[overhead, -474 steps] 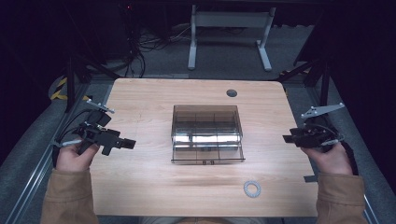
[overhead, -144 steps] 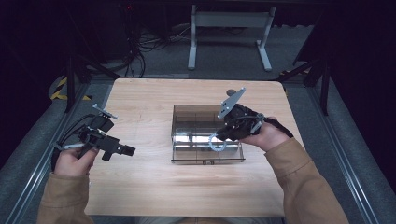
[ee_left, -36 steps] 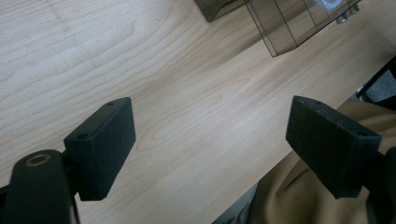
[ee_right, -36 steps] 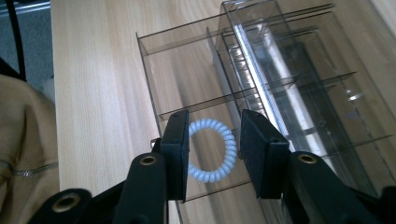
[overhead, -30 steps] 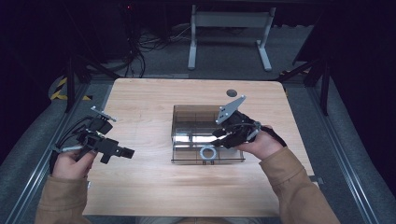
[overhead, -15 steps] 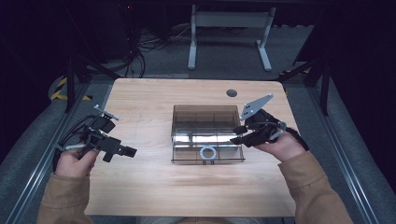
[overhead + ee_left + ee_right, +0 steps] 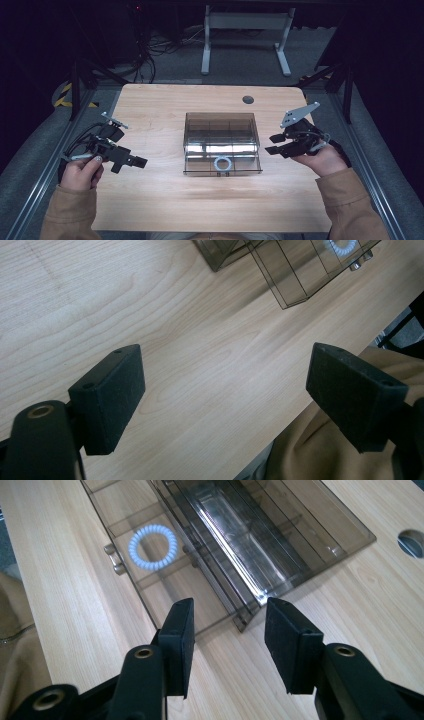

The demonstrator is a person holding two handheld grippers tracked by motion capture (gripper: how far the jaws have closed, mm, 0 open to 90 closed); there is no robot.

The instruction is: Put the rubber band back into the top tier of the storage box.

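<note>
Since a second ago, your right gripper point(image 7: 274, 143) has drawn back from over the organizer to the table just off its right side, and its jaws have just been opening, with nothing between them; the white coiled hair tie point(image 7: 222, 163) it carried earlier now lies released in the drawer. That ring lies flat in the middle compartment of the pulled-out drawer point(image 7: 197, 165), near its front wall, in line with the two small knobs point(image 7: 114, 558) on the drawer's front. In your right gripper view the hair tie point(image 7: 152, 547) sits apart from the thin partitions on either side, and the neighbouring compartments beside it look bare. The drawer belongs to a smoke-tinted clear plastic organizer box point(image 7: 220, 122) standing in the middle of the wooden table point(image 7: 155, 200); the drawer sticks out toward you along the box's near edge. Through the lid you can see more dividers and a bright reflection running across, but whether anything lies in those upper compartments cannot be told. Your right gripper's jaws stand spread and empty, pointing at the box's right corner, the pads clear of the plastic. Your left gripper point(image 7: 142, 161) is held over the left part of the table, well apart from the box, its jaws wide apart and holding nothing, with bare wood beneath them. A round cable hole point(image 7: 248, 99) sits in the tabletop beyond the box.
</note>
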